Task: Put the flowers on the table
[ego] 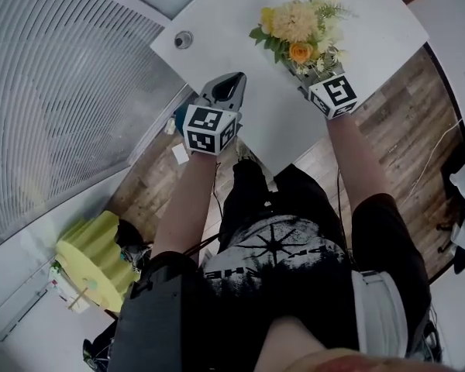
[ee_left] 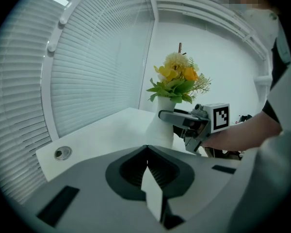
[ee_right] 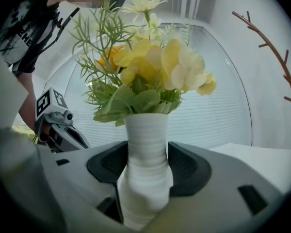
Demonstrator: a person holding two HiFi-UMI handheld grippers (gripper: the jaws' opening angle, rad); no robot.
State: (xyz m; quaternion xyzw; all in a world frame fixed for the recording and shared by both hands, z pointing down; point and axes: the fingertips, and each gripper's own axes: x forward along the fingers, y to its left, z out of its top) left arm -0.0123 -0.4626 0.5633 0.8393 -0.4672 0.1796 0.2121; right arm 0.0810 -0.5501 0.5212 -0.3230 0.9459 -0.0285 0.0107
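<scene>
Yellow and orange flowers [ego: 298,25] stand upright in a ribbed white vase [ee_right: 146,164]. My right gripper [ego: 310,72] is shut on the vase's body over the white table [ego: 372,45]. In the left gripper view the vase [ee_left: 161,123] seems to stand with its base on the tabletop, the right gripper [ee_left: 172,116] clamped at its side. My left gripper [ego: 231,82] hovers at the table's near edge, left of the vase. Its jaws [ee_left: 146,152] are shut with nothing between them.
A round grommet [ego: 184,39] sits in the table's left corner. Window blinds [ego: 54,91] run along the left. A yellow-green ribbed object [ego: 93,262] lies on the wooden floor below. A brown branch-shaped stand [ee_right: 276,57] rises at the right.
</scene>
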